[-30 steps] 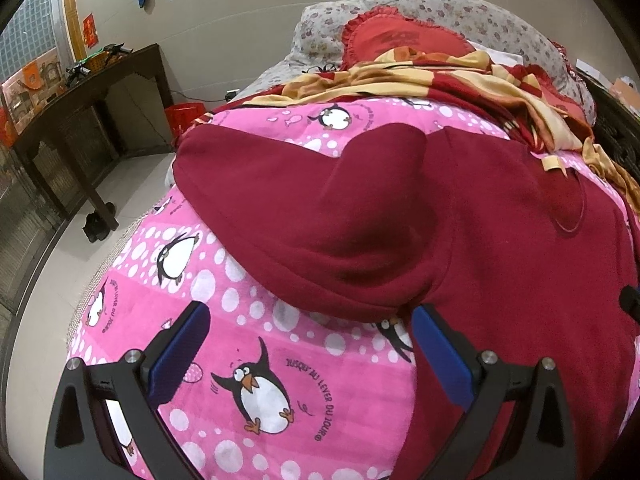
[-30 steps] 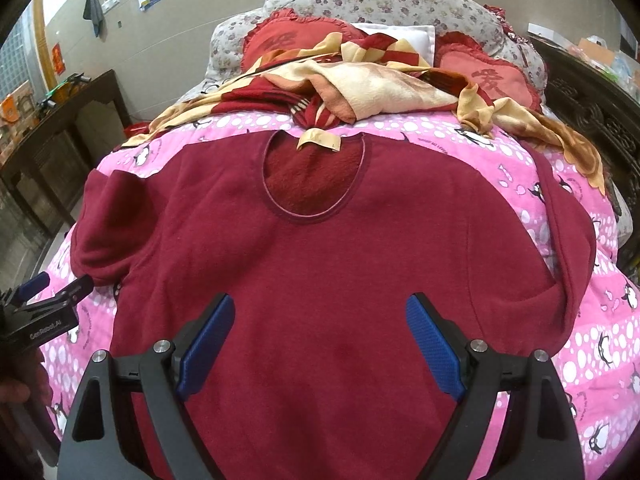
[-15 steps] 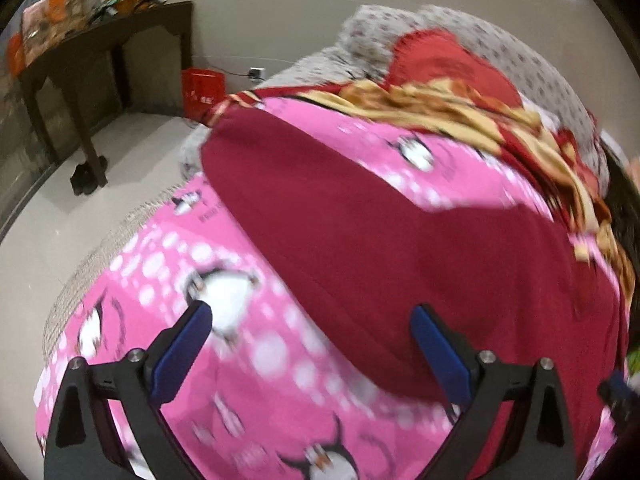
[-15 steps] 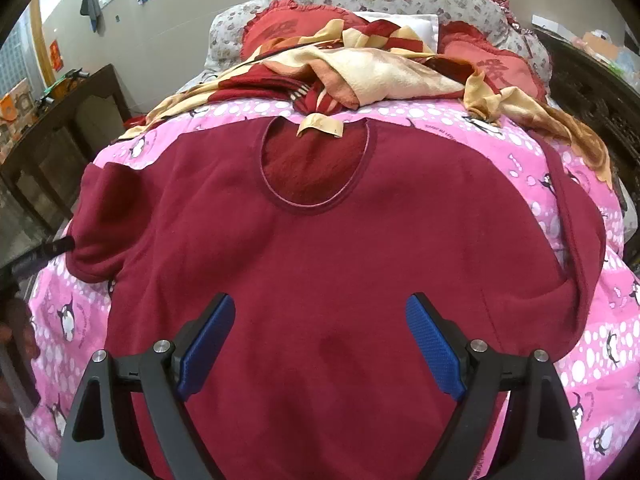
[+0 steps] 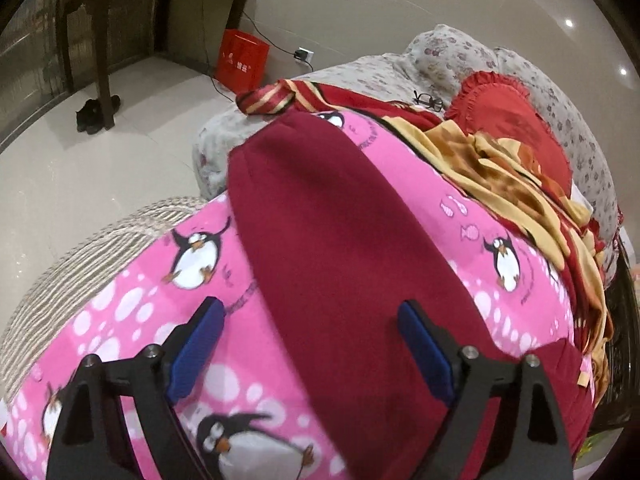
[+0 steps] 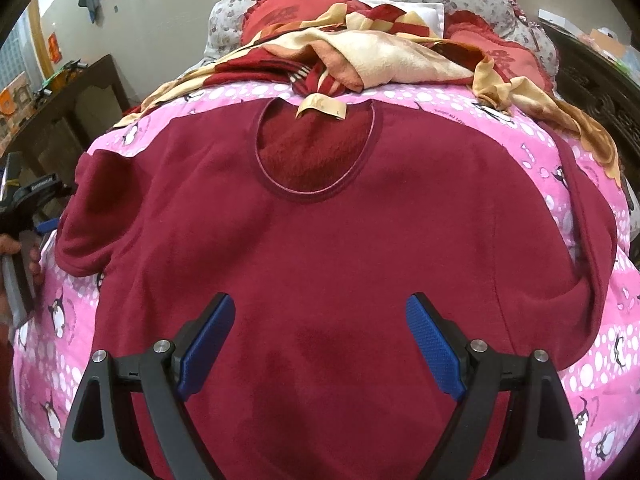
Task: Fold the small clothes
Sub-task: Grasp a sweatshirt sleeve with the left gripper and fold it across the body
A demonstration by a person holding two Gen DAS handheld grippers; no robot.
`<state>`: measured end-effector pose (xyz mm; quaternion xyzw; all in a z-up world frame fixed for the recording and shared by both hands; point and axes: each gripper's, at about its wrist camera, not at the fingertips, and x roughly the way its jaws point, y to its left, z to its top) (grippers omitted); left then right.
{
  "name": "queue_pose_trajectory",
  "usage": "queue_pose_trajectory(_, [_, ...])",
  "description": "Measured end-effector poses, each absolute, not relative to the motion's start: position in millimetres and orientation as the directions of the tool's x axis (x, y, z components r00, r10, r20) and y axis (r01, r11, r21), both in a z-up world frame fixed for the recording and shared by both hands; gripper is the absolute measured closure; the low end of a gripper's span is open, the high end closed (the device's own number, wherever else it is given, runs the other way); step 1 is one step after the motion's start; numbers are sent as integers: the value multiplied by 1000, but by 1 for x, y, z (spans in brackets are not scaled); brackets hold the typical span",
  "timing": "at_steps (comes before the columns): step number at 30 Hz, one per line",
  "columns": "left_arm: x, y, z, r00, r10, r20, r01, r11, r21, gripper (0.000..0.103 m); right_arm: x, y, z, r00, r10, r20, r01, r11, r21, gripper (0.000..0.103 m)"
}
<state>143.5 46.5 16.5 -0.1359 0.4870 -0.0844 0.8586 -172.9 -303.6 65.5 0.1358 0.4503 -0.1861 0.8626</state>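
Observation:
A dark red fleece sweater (image 6: 360,240) lies flat, front up, on a pink penguin blanket (image 6: 600,352), neck hole toward the pillows. Its left sleeve (image 5: 340,216) lies folded back along the bed's left side. My left gripper (image 5: 308,344) is open and empty, just above that sleeve; it also shows at the left edge of the right wrist view (image 6: 28,204). My right gripper (image 6: 320,344) is open and empty above the sweater's lower body. The right sleeve (image 6: 592,232) is bent along the right side.
A crumpled red and tan blanket (image 6: 380,56) and red pillows (image 6: 292,8) lie beyond the collar. Glasses (image 5: 428,101) rest on the floral bedding. A dark wooden table (image 5: 120,4), a red box (image 5: 242,60) and tiled floor are to the left of the bed.
My left gripper has swung left and forward along the bed's edge, now facing up the left sleeve. My right gripper has moved slightly forward over the sweater. Both stay open.

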Motion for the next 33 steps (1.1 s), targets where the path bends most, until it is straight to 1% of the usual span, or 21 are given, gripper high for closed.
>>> queue_pose_trajectory(1, [147,45,15,510,-275,-815,15,950,-311,12,-172,-304,65,524,-198,-828,443,894,67,9])
queue_pose_trajectory(3, [152,42,14,510,-275,-815,25,952,-306,19,-172,-305,63,523,-195,-830,444,893,70,9])
queue_pose_trajectory(5, [157,40,11,500,-273,-822,23,953,-302,45,-171,-305,62,522,-191,-831,447,892,75,9])
queue_pose_trajectory(6, [159,40,10,500,-277,-821,18,951,-310,54,-171,-305,61,522,-188,-832,447,891,79,9])
queue_pose_trajectory(8, [163,42,9,501,-288,-816,7,944,-329,89,-172,-305,61,520,-186,-833,446,892,80,9])
queue_pose_trajectory(9, [165,45,9,502,-295,-813,6,941,-338,94,-172,-304,61,520,-186,-834,445,892,79,9])
queue_pose_trajectory(12, [160,51,19,517,-323,-793,14,929,-370,95,-174,-306,64,522,-192,-831,445,893,73,9])
queue_pose_trajectory(15, [140,47,50,576,-343,-742,94,929,-357,96,-178,-309,67,530,-198,-825,450,890,76,9])
queue_pose_trajectory(18, [111,34,87,615,-418,-668,227,906,-357,96,-182,-315,69,531,-203,-822,466,881,83,9])
queue_pose_trajectory(20, [101,29,98,622,-426,-657,251,903,-348,96,-186,-319,71,534,-198,-822,478,872,101,9])
queue_pose_trajectory(23, [80,13,115,594,-489,-639,308,872,-381,96,-192,-321,75,552,-180,-814,484,864,138,9])
queue_pose_trajectory(27, [36,-26,143,560,-580,-592,429,814,-391,96,-199,-323,82,559,-197,-806,489,863,128,9])
queue_pose_trajectory(31, [-17,-76,157,497,-655,-569,552,745,-375,96,-211,-331,87,559,-223,-799,511,851,121,9])
queue_pose_trajectory(33, [-51,-110,155,440,-688,-577,631,694,-347,96,-219,-337,88,557,-232,-797,526,842,123,9])
